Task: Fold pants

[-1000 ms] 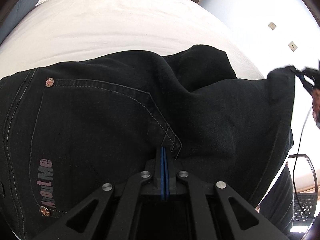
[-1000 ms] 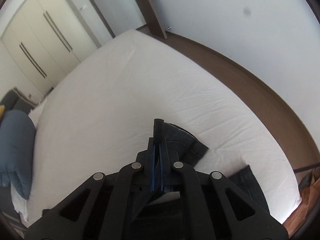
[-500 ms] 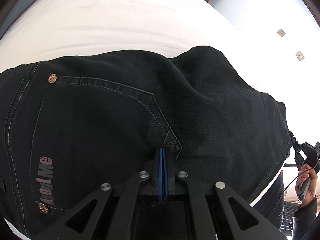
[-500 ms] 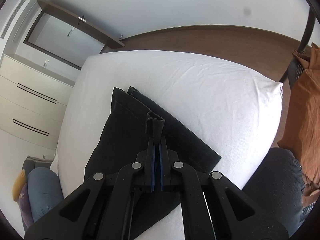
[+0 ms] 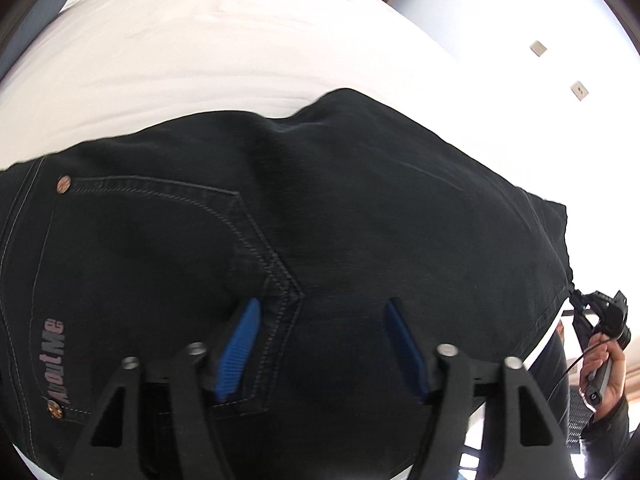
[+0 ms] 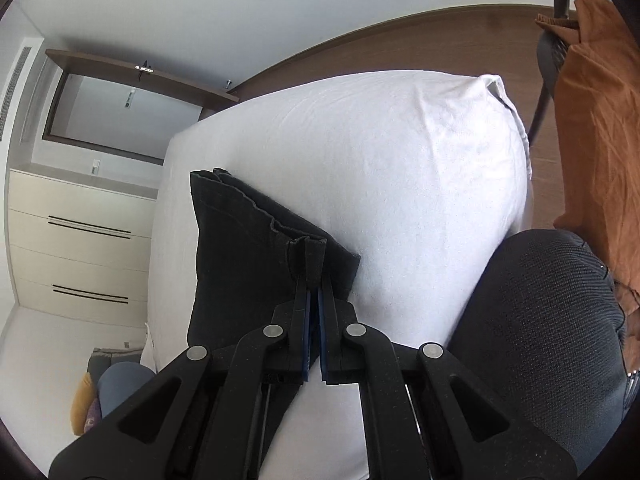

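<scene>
My left gripper (image 5: pixel 320 320) has just been opening; its jaws stand apart over the pants (image 5: pixel 360 220), releasing the seat onto the bed (image 5: pixel 200 40). My right gripper (image 6: pixel 314 280) clamps the hem, controlling the fold's right edge.

Left gripper (image 5: pixel 320 308) jaws just opened wide, w/ black pants (image 5: pixel 360 208) below on white bed (image 5: pixel 200 40), pads off cloth; right gripper (image 5: pixel 580 300) pinches pants' far edge at right
</scene>
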`<state>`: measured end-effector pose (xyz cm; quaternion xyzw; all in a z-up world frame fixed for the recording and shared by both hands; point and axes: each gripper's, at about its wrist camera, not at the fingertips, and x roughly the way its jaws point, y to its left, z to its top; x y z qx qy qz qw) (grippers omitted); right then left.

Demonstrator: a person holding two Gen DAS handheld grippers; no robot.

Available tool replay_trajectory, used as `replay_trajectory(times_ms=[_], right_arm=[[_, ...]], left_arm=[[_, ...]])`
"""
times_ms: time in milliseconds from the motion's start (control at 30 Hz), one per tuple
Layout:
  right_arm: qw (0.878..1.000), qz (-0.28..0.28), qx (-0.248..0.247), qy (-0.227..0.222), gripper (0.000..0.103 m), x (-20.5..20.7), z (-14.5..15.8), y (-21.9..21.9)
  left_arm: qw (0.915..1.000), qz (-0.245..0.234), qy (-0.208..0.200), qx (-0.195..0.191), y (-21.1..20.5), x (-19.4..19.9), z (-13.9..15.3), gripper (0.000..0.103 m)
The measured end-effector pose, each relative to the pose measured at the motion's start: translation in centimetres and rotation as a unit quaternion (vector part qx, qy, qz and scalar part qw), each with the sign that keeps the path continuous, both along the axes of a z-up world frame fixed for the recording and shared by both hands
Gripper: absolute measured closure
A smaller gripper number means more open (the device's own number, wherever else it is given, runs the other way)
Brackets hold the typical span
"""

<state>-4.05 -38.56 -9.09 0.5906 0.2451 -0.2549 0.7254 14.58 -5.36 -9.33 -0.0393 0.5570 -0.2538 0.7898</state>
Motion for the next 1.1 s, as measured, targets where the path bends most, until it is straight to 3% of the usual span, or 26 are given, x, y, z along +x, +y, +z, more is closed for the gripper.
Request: replay_trajectory(times_ms=[200, 400, 767, 900, 967, 1000, 1033, 1100], right_arm=[[1.000, 0.004, -0.026, 0.000, 0.101, 1.0, 0.4, -0.6], [1.000, -0.019, 0.017, -0.013, 0.101, 1.1, -0.7, -0.1], [1.000, -0.006, -0.001, -0.001, 0.102, 1.6, -0.9, 0.7], [1.000, 0.015, 0.009, -0.022, 0.097, 1.5, -1.2, 0.3], [1.000, 0.004, -0.008, 0.003, 0.087, 0.2, -0.2, 0.3], [0.999, -0.009, -0.024, 0.029, 0.074, -0.2, 0.4, 0.2], [0.997, -0.030, -0.037, 0.059, 0.069, -0.9, 1.1, -0.1], [0.996, -0.036, -0.054, 0.064, 0.069, -1.5, 2.3, -0.1]], left_arm=[[0.9999, 0.003, -0.013, 0.007, -1.4, -1.0, 0.6, 0.025], [0.9994, 0.028, -0.012, -0.019, -0.2, -1.3, 0.9, 0.024], [0.9997, 0.003, -0.025, -0.003, -0.3, -0.9, 0.1, 0.024], [0.9996, -0.001, -0.030, 0.001, 0.0, -1.1, 0.1, 0.024], [0.9995, -0.001, -0.031, 0.005, -0.2, -1.3, 0.2, 0.024], [0.9995, -0.002, -0.031, 0.008, -0.3, -1.4, 0.2, 0.024], [0.9994, -0.003, -0.033, 0.009, -0.3, -1.6, 0.2, 0.024], [0.9993, -0.004, -0.036, 0.012, -0.2, -2.0, 0.1, 0.024]])
